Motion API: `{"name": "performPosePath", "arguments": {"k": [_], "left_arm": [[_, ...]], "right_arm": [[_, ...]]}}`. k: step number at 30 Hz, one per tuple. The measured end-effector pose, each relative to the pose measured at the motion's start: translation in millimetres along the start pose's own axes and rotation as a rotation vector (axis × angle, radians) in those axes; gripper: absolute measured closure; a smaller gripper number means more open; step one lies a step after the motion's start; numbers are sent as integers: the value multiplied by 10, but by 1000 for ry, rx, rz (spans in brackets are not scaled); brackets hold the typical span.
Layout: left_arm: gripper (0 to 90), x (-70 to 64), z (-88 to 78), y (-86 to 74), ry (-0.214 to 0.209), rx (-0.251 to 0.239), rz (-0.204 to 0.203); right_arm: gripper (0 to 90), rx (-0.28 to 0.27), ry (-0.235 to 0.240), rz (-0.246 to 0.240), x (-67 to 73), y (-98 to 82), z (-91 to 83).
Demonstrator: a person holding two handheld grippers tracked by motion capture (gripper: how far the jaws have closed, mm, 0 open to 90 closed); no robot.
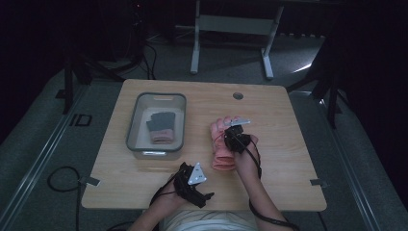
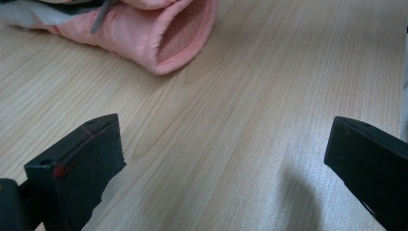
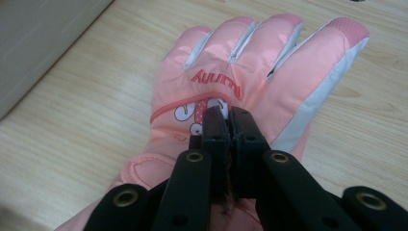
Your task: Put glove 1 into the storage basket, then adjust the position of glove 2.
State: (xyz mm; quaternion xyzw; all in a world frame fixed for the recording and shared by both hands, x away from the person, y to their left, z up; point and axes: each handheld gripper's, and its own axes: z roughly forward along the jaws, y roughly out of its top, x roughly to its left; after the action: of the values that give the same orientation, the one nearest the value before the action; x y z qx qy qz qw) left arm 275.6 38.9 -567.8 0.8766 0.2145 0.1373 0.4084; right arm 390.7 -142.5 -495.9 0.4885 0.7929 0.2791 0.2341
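A pink glove [image 1: 222,156] lies flat on the wooden table [image 1: 279,110], fingers pointing away from me, its cuff toward the front edge. My right gripper [image 1: 235,139] points down on the glove's back. In the right gripper view its jaws [image 3: 230,118] stand together, shut on a pinch of the glove's fabric [image 3: 269,62] just below the printed lettering. My left gripper [image 1: 199,183] rests near the front edge, left of the cuff. The left gripper view shows it [image 2: 223,130] open with bare wood between the jaws, and the glove's open cuff [image 2: 163,38] farther ahead.
A grey bin [image 1: 156,96] stands left of the glove and holds a dark grey glove with a pink cuff [image 1: 161,127]. Its pale wall [image 3: 38,43] is close on the left in the right gripper view. A round hole [image 1: 238,96] sits near the table's far edge.
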Motion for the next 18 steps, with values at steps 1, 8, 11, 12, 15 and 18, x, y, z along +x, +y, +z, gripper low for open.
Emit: {"name": "performPosePath", "arguments": {"k": [1,8,11,12,15,18], "left_arm": [[0,1,2,1,-1,1,0],[0,1,1,6,0,2,6],[0,10,2,1,-4,0,-6],[0,15,-2,2,-4,1,-5],[0,16,-9,5,1,-3,-1],[0,20,-24,10,6,0,3]], "right_arm": [[861,4,1,-7,-2,-9,-11],[759,-7,34,1,-21,6,-36],[647,-28,59,1,-13,35,-98],[620,-43,73,1,-11,46,-133],[579,-69,84,-11,-24,79,-232],[451,-119,114,1,-86,99,-351]]}}
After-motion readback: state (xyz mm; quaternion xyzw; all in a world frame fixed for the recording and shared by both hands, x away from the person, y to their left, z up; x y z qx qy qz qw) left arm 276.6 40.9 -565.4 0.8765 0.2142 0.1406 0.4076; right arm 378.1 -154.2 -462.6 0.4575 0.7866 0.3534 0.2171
